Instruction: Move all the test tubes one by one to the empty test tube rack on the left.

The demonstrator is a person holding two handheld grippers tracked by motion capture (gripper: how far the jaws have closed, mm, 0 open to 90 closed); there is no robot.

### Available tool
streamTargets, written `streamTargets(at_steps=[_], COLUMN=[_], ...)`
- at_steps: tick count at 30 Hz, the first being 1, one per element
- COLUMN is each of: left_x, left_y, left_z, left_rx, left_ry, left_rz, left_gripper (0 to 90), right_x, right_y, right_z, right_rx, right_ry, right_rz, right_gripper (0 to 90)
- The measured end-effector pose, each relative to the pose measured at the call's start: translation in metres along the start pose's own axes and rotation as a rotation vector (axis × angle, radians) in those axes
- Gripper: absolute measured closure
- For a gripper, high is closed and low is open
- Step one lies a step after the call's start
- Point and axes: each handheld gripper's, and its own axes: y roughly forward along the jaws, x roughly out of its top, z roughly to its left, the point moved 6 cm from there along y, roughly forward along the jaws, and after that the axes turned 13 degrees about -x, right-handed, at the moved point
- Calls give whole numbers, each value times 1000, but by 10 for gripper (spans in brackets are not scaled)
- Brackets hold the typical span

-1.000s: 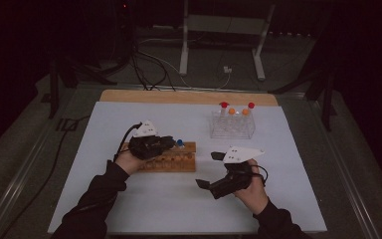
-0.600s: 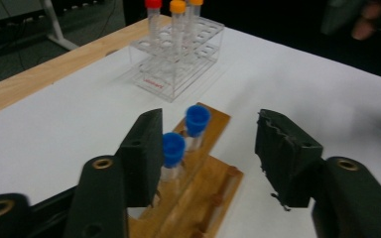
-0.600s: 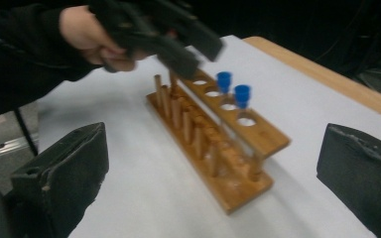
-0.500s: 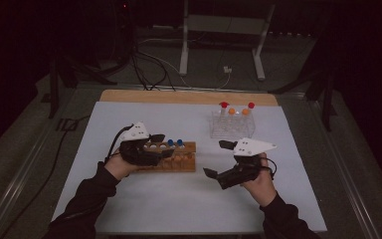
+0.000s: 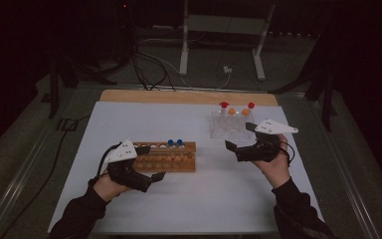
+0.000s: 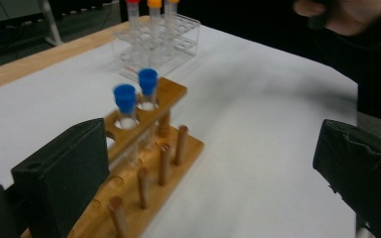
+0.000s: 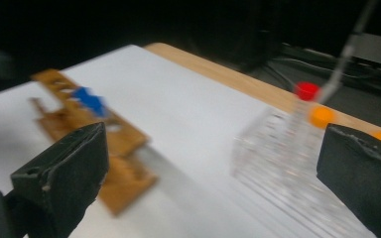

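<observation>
Left gripper [image 5: 155, 177] just beside wooden rack [image 5: 166, 156], jaws just opened wide, nothing between; two blue-capped tubes [image 6: 136, 90] upright in rack; right gripper [image 5: 229, 147] spread wide, empty, near clear rack [image 5: 229, 127].

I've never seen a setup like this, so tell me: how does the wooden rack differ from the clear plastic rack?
The wooden rack is brown and opaque; the clear rack is see-through. The wooden rack holds two blue-capped tubes; the clear rack holds red- and orange-capped tubes. The wooden rack sits by the left gripper; the clear rack stands farther back, by the right gripper. Both stand on the white tabletop and hold tubes upright.
</observation>
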Motion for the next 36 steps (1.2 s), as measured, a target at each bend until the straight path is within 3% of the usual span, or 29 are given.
streamTargets(at_steps=[7,15,20,25,36], left_x=[-10,-15,-16,-16,-17], left_y=[-3,-3,-3,-4,-4], left_z=[-7,-8,-8,-7,-6], left_rx=[-17,-37,-43,-39,-33], left_ry=[0,-19,-23,-23,-22], left_rz=[-8,-6,-6,-2,-1], left_gripper=[19,19,19,19,19], right_x=[-15,-26,-29,-32,-40], right_y=[22,52,66,79,97], right_z=[-36,-67,-78,-85,-97], right_rx=[-105,-220,-249,-282,-300], right_ry=[57,103,125,112,119], right_rz=[45,112,146,205,265], right_gripper=[119,256,388,491,591])
